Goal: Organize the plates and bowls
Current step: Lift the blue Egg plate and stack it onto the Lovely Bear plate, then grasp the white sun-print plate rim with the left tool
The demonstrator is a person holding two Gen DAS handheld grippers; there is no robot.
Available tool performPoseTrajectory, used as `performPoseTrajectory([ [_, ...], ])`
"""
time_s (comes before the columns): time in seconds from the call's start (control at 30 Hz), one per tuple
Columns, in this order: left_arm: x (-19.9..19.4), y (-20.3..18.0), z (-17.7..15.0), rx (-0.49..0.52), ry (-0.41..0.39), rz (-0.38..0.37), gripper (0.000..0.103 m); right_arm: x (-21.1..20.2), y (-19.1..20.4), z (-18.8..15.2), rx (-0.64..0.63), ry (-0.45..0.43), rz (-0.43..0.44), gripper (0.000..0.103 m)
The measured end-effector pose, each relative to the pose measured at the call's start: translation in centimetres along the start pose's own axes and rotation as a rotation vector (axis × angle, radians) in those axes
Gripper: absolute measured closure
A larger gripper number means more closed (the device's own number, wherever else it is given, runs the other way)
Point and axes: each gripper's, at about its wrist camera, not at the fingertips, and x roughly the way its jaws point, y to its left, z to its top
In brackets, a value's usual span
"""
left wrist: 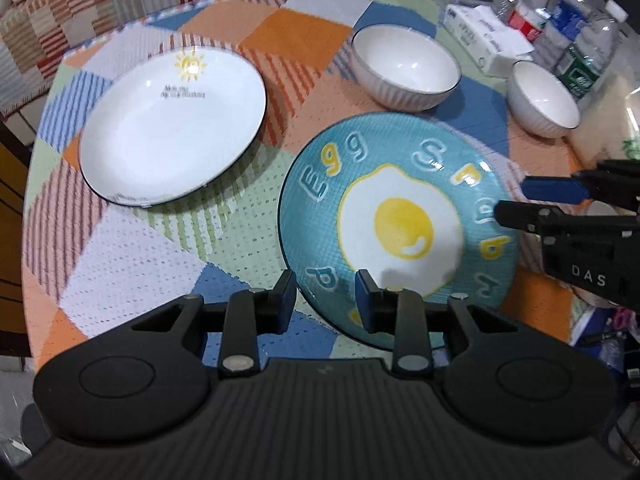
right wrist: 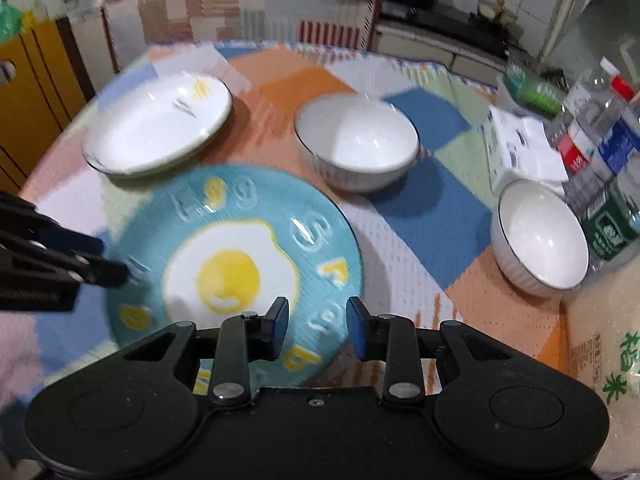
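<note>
Nearest to both cameras, the blue egg plate (left wrist: 400, 232) is seen lying flat on the patchwork tablecloth (left wrist: 160, 248), close to the table's near edge. The left gripper (left wrist: 326, 296) is poised over the plate's near-left rim with its jaws parted and nothing pinched between them. The right gripper (right wrist: 318, 322) is held over the near-right rim, likewise parted and empty, though that view is blurred. One gripper at each side suggests that the plate is being bracketed for a two-sided lift, which would keep a wide, shallow dish level.

Farther off to the left, the white sun plate (left wrist: 172, 128) is set flat and apart from the blue one; it is judged the likely base for stacking, being of similar breadth. Beyond the blue plate, the larger white bowl (left wrist: 406, 66) stands upright, and the smaller white bowl (left wrist: 544, 98) is placed to its right, near the water bottles (left wrist: 576, 36) and tissue packet (left wrist: 488, 36). Both bowls are empty and not yet nested.
</note>
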Motion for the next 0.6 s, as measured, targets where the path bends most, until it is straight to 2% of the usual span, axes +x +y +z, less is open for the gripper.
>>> performPoseTrajectory([
  [0.3, -5.2, 1.1, -0.4, -0.041, -0.076, 0.004, 0.071, -4.9, 2.1, 1.8, -0.042, -0.104, 0.109, 0.064],
  [0.6, -8.6, 3.8, -1.3, -0.075, -0.120, 0.028, 0.070, -7.7, 3.8, 3.3, -0.123, -0.219, 0.173, 0.056],
])
